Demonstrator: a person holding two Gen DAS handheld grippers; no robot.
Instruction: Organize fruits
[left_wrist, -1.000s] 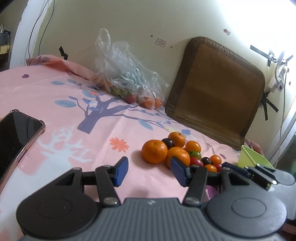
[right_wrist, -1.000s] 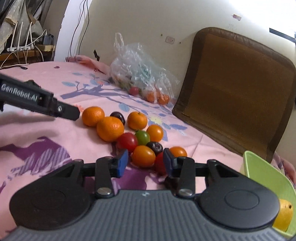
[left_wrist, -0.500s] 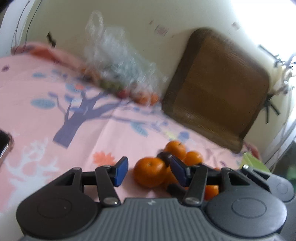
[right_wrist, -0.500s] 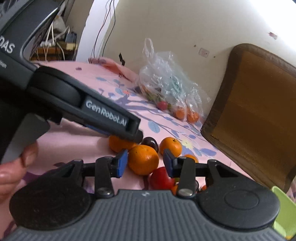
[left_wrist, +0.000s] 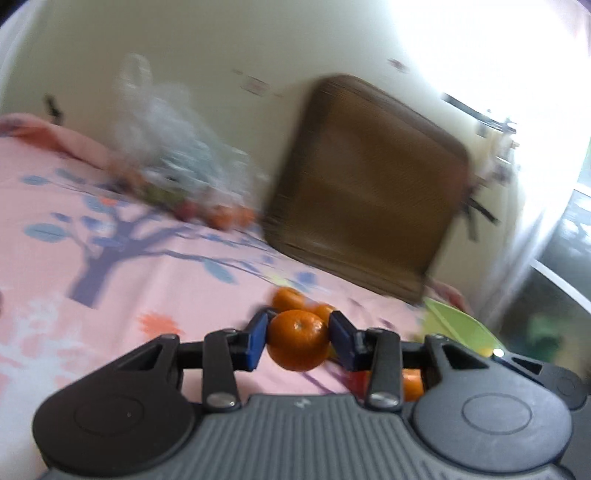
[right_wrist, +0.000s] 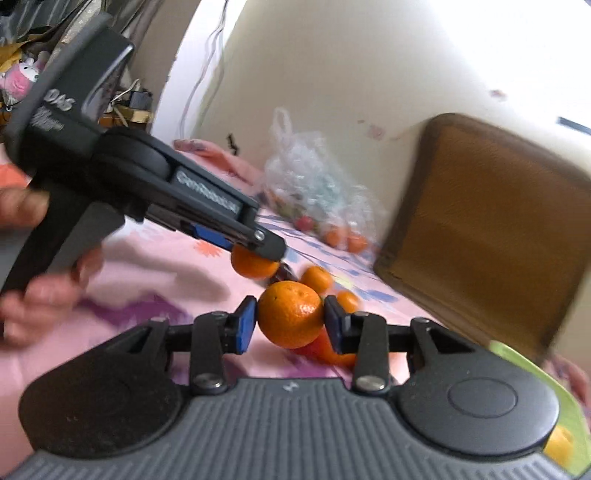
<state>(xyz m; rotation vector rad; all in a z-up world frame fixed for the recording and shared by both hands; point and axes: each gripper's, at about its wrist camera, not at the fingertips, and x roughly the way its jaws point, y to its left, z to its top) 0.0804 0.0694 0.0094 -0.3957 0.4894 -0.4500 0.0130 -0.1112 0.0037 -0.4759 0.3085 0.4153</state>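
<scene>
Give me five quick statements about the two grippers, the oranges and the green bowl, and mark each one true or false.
1. The right gripper has an orange between its blue pads. True.
2. The left gripper is empty. False: an orange sits between its pads, touching both.
3. The green bowl lies to the right of the fruit pile. True.
4. The clear plastic bag near the wall holds no fruit. False: red and orange fruit show through it.
5. The fruit pile rests on a bare wooden table. False: it lies on a pink cloth with a purple tree print.
</scene>
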